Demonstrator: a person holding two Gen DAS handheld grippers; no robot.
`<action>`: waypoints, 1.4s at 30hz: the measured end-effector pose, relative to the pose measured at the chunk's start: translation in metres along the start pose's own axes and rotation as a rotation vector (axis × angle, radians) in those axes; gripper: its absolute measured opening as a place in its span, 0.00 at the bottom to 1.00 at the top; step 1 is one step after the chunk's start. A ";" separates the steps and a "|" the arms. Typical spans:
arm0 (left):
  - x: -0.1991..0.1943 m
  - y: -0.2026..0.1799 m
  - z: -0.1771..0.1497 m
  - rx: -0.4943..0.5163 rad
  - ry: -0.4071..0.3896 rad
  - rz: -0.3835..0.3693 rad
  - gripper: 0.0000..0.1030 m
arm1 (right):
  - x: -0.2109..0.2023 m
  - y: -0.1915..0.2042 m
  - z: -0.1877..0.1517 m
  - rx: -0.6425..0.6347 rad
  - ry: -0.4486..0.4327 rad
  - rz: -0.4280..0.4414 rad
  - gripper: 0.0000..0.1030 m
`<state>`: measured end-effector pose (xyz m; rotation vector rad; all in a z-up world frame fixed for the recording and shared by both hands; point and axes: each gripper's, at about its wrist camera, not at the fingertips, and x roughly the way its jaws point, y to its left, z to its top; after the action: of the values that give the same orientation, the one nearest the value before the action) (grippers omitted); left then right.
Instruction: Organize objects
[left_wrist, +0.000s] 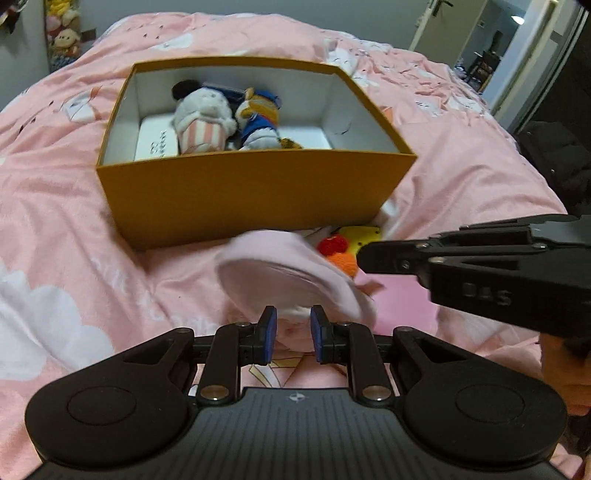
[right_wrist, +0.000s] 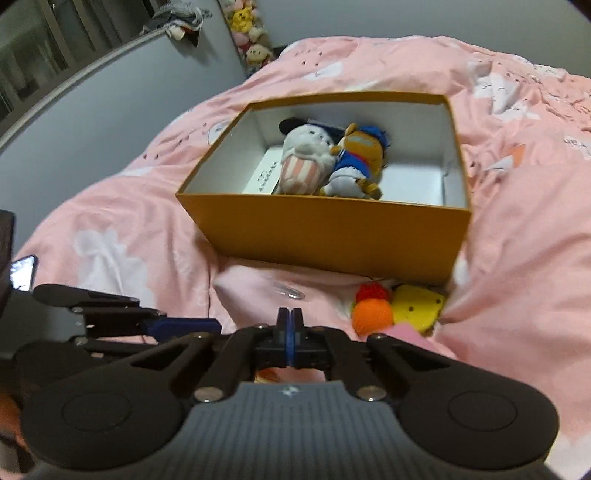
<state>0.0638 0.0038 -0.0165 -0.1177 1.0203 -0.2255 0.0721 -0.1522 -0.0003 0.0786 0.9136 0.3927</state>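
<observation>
A mustard box (left_wrist: 255, 192) (right_wrist: 332, 232) with a white inside stands open on the pink bed. In it lie a grey-white plush with a pink-striped base (left_wrist: 203, 118) (right_wrist: 303, 162), a duck plush in blue (left_wrist: 258, 118) (right_wrist: 358, 162) and a white card (left_wrist: 157, 142). My left gripper (left_wrist: 291, 328) (right_wrist: 218, 325) is shut on a blurred pale pink soft item (left_wrist: 284, 273), held just in front of the box. My right gripper (right_wrist: 290, 317) (left_wrist: 364, 254) is shut, its pads together with nothing seen between them, to the right of the pink item.
A yellow toy (left_wrist: 364, 236) (right_wrist: 417, 306) with red and orange pompoms (right_wrist: 371, 312) lies by the box's near right corner. Rumpled pink bedding (left_wrist: 66, 221) surrounds the box. Beyond the bed are a doorway (left_wrist: 495, 55), hanging plush toys (left_wrist: 62, 33) and a grey wall (right_wrist: 92, 122). A phone (right_wrist: 22, 271) is at the left.
</observation>
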 end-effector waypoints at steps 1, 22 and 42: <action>0.002 0.002 0.000 -0.007 -0.004 0.001 0.21 | 0.004 0.002 0.001 -0.006 0.000 -0.006 0.00; 0.021 0.019 0.013 -0.101 -0.094 0.052 0.23 | 0.014 0.004 -0.005 -0.075 -0.021 -0.063 0.21; 0.041 0.063 -0.003 -0.337 0.047 0.028 0.28 | 0.087 -0.024 0.010 -0.007 0.119 -0.067 0.35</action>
<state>0.0902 0.0553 -0.0649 -0.4043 1.0997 -0.0287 0.1347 -0.1421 -0.0661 0.0182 1.0295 0.3415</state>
